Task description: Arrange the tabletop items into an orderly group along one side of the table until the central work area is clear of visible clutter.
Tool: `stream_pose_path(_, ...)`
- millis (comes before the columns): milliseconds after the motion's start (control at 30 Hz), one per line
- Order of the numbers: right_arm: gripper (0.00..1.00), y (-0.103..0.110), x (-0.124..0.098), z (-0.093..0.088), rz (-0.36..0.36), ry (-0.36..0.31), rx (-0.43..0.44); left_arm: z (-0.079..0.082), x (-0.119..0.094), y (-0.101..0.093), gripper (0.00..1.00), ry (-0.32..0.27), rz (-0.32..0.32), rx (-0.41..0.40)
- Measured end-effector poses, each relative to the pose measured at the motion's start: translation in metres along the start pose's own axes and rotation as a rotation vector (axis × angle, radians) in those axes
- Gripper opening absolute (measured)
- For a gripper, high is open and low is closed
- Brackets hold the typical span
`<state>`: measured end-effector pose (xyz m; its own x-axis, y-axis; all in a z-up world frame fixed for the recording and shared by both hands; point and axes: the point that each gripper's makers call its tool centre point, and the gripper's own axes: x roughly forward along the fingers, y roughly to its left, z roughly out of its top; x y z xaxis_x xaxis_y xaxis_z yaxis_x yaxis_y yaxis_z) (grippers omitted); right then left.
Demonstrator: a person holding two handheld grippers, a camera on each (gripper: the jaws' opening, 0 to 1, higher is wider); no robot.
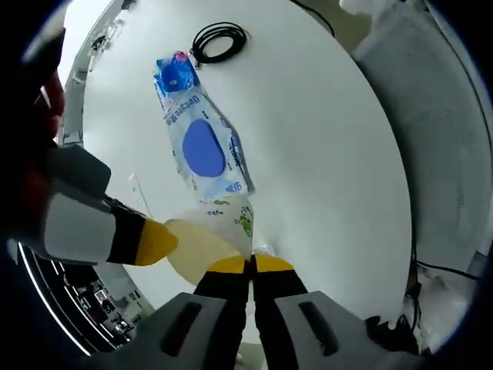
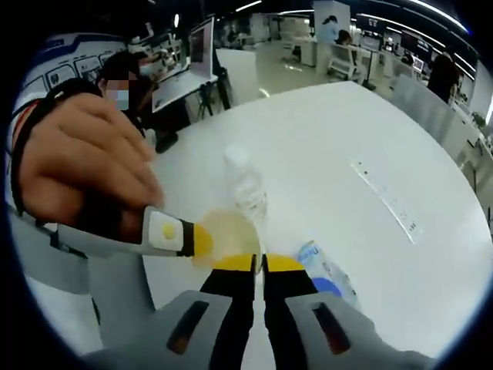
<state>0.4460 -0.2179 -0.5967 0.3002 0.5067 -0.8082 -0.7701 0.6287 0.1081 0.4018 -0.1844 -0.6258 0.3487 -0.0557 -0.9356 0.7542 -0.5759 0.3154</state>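
Both grippers point(image 1: 250, 264) point(image 2: 258, 264) at yellow cup point(image 1: 202, 245).

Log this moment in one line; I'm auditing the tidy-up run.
left gripper: jaws shut at bottle | right gripper: jaws shut at bottle | wipes pack, cable: lying on table

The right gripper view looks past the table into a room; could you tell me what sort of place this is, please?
Probably an open-plan office or lab: rows of desks with a monitor, ceiling strip lights, and a large round white table in front.
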Motion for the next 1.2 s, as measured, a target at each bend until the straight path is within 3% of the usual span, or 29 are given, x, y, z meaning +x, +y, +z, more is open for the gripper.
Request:
stream_pose_path(267, 0.00, -0.001, 0.001, 0.006, -0.027, -0.013, -0.014, -0.003, 0.001, 0.001, 0.00, -0.017, 0.030, -0.027)
stream_pose_path(600, 0.00, 0.003, 0.003, 0.006, -0.015, 0.002, -0.021, 0.000, 0.001, -0.004, 0.01, -0.080, 0.049, -0.038)
stream_pose_path(967, 0.00, 0.004, 0.006, 0.008, -0.009, 0.009, -0.029, -0.005, -0.004, 0.000, 0.24, -0.141, 0.111, -0.119)
stream_pose_path(1033, 0.00, 0.003, 0.006, 0.009, -0.009, 0.007, -0.031, -0.004, -0.007, 0.001, 0.25, -0.161, 0.122, -0.122)
stream_pose_path(1133, 0.00, -0.001, 0.006, 0.010, -0.018, 0.003, -0.029, 0.001, -0.017, 0.004, 0.26, -0.241, 0.144, -0.202)
stream_pose_path(1200, 0.00, -0.003, 0.006, 0.010, -0.020, 0.003, -0.026, 0.003, -0.026, 0.003, 0.27, -0.312, 0.142, -0.296)
